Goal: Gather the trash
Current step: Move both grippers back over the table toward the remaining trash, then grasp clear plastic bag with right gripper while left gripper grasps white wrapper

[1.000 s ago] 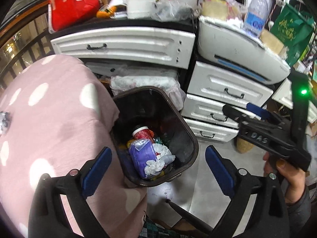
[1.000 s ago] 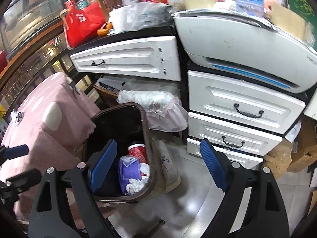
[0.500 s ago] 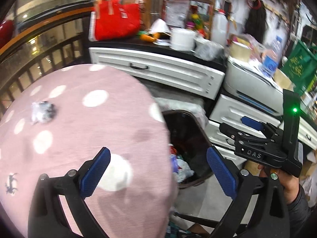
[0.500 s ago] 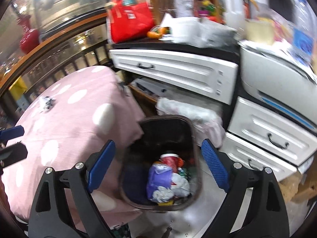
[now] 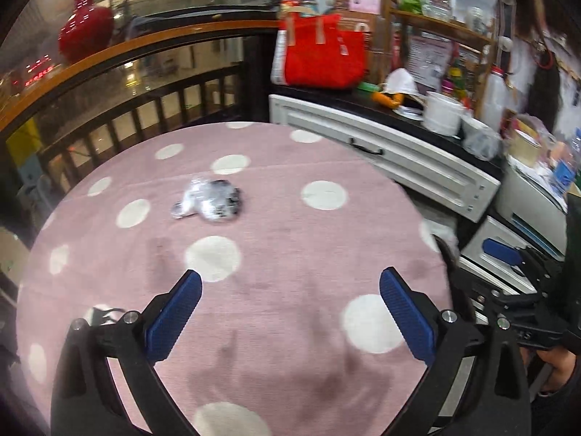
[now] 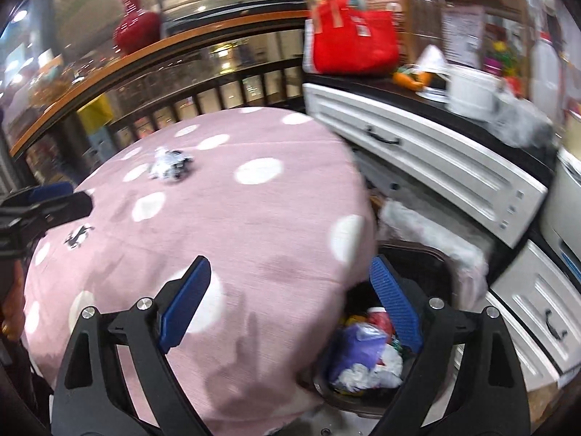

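Lying on the far left of the pink desk, a crumpled wrapper is being faced by the left claw, released and empty. The right claw is likewise being held released, with the trash bin showing near right.

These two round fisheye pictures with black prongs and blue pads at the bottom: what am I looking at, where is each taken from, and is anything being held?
No robot here: a person holds a hand-operated two-finger gripper in each hand, with a camera on each looking forward along its fingers. One picture is from the left gripper, the other from the right gripper. The black prongs with blue pads are the gripper's own fingers. Both stand wide open and hold nothing.

Below them is a round table under a pink cloth with white dots. On it lies a crumpled silvery wrapper, also seen from the right wrist, and a small dark scrap nearer the edge. Beside the table stands a dark bin already holding rubbish, including a purple bag.
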Demonstrator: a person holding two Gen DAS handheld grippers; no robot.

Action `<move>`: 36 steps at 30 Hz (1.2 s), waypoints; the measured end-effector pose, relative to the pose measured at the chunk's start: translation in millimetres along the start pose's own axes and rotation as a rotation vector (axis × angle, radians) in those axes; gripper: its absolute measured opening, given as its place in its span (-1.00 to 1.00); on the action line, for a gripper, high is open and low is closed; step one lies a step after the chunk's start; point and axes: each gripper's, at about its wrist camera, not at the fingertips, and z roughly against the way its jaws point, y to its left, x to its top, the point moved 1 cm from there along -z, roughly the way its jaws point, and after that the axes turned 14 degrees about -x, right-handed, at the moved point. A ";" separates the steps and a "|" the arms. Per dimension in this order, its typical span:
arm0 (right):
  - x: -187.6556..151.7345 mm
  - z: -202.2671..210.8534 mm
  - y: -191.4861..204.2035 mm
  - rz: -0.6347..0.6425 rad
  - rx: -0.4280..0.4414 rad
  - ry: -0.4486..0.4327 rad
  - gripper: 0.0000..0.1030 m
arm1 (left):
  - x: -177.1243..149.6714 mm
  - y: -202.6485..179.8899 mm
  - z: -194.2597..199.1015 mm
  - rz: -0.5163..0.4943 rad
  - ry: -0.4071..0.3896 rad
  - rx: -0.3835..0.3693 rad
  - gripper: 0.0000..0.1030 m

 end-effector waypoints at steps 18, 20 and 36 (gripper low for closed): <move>34.5 -37.2 99.6 0.138 0.187 0.053 0.72 | -10.7 152.2 18.2 0.213 0.020 0.245 0.88; 40.0 -45.9 110.0 0.152 0.200 0.066 0.72 | -13.1 164.0 18.8 0.230 0.023 0.260 0.88; 94.1 -135.5 201.5 0.310 0.178 0.134 0.72 | -25.0 195.6 -0.9 0.282 0.068 0.255 0.88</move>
